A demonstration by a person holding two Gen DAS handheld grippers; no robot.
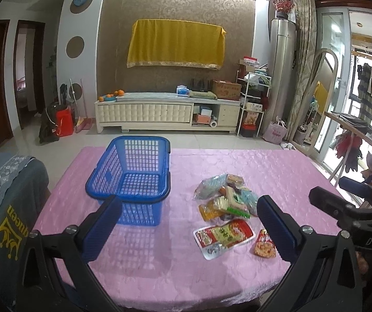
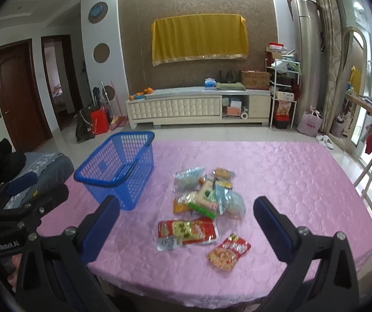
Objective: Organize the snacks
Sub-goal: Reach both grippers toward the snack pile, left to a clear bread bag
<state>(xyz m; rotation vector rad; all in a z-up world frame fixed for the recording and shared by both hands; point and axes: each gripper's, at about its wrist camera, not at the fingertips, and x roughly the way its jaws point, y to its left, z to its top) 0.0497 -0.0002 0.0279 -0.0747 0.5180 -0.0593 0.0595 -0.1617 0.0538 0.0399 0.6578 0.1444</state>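
An empty blue plastic basket (image 1: 131, 171) stands on the pink tablecloth (image 1: 277, 166), left of a pile of snack packets (image 1: 225, 197). A large red and yellow packet (image 1: 223, 235) and a small red packet (image 1: 264, 244) lie nearer me. My left gripper (image 1: 188, 223) is open and empty, above the near table edge. The right wrist view shows the basket (image 2: 118, 166), the pile (image 2: 208, 195), the large packet (image 2: 187, 230) and the small packet (image 2: 229, 252). My right gripper (image 2: 186, 223) is open and empty, in front of the packets.
A grey cushioned chair (image 1: 4, 208) stands at the table's left. The right gripper's body (image 1: 347, 208) shows at the right of the left wrist view. Behind the table are tiled floor and a TV cabinet (image 1: 167, 111). A drying rack (image 1: 363, 135) stands at the right.
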